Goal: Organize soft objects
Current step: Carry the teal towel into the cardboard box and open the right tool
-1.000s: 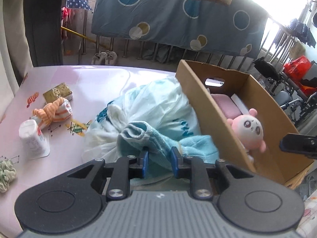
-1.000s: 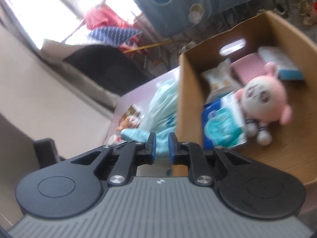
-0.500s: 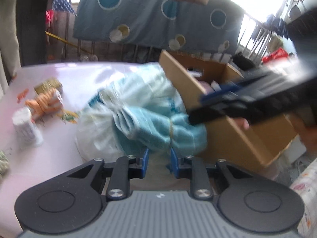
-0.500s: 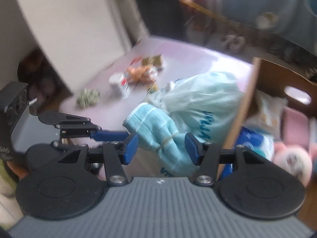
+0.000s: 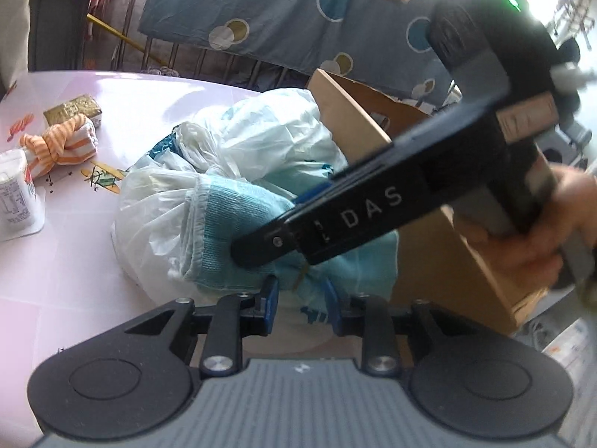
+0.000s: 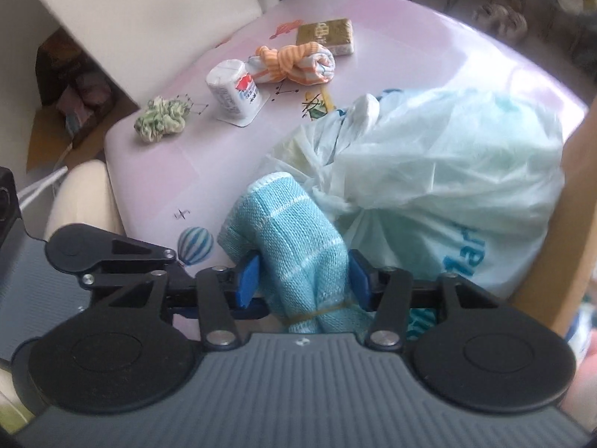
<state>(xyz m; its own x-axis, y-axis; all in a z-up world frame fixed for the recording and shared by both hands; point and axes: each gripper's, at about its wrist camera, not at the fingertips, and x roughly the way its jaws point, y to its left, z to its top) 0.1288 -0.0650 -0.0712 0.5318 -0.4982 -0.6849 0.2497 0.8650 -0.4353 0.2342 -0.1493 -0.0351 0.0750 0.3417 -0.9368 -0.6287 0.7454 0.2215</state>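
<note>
From the left wrist camera, the left claw [image 5: 300, 293] sits low at the near edge of the pink tabletop [image 5: 74, 261], its blue pads a little apart with the banded end of a rolled light-blue towel [image 5: 231, 239] between them; whether the pads actually press the cloth is hard to tell from here. The right claw [image 5: 268, 239] crosses the frame from the right, its black linkage lying over the towel. Behind the towel a knotted, pale plastic bag [image 5: 238, 156] bulges with soft contents that cannot be made out through the film. The bag leans against the side wall of an open cardboard box [image 5: 347, 119]; the inside of the box is hidden by the right claw. To the left on the tabletop lie an orange-striped knotted cloth [image 5: 63, 142], a gold packet [image 5: 72, 108] just behind it, and a white tissue pack [image 5: 16, 194].

From the right wrist camera, the right claw [image 6: 304, 280] is spread wide around the towel [image 6: 291, 239], a pad on each flank, the roll tied with a thin rubber band near its lower end. The left claw [image 6: 246, 308] shows at the lower left. The bag [image 6: 429, 171] rests against the box wall [image 6: 574, 205] at right. Farther back are the striped cloth [image 6: 294, 63], the gold packet [image 6: 326, 33], the tissue pack [image 6: 233, 89] and a green scrunchie [image 6: 162, 119].
</note>
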